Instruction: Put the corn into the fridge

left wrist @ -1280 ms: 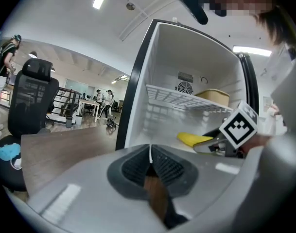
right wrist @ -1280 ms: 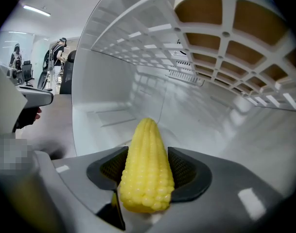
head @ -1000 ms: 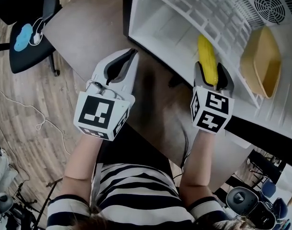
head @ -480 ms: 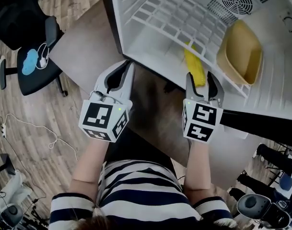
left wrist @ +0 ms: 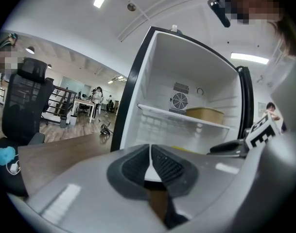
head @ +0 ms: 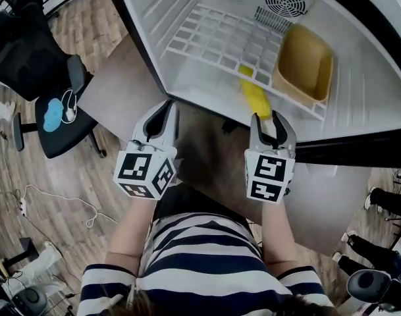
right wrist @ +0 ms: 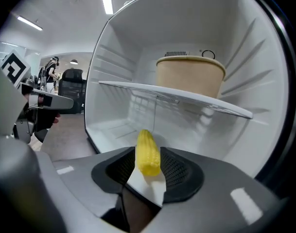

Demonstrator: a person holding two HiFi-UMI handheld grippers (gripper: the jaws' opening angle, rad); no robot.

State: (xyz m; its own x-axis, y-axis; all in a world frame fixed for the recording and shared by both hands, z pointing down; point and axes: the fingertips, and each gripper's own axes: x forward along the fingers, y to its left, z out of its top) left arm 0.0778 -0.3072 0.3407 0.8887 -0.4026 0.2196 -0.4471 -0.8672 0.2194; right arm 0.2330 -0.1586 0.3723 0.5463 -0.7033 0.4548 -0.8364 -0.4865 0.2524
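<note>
The yellow corn point(head: 255, 97) lies on the white floor of the open fridge point(head: 187, 84), under the wire shelf. My right gripper point(head: 271, 118) sits just in front of the corn's near end. Its jaws are closing, and in the right gripper view the corn point(right wrist: 148, 152) shows just past the fingertips of this gripper point(right wrist: 147, 177) with the pads not pressing on it. My left gripper point(head: 168, 107) hovers over the brown table at the fridge's lower left edge. In the left gripper view that gripper point(left wrist: 150, 154) is shut on nothing.
A tan tub point(head: 304, 61) stands on the wire shelf point(head: 220, 38) beside a round fan vent point(head: 284, 0). The fridge stands on a brown table point(head: 114, 91). A black office chair point(head: 55, 110) with a blue item sits to the left on the wooden floor.
The right gripper has drawn back from the corn, which stays on the fridge floor, and its jaws have narrowed. The left gripper has risen slightly.
</note>
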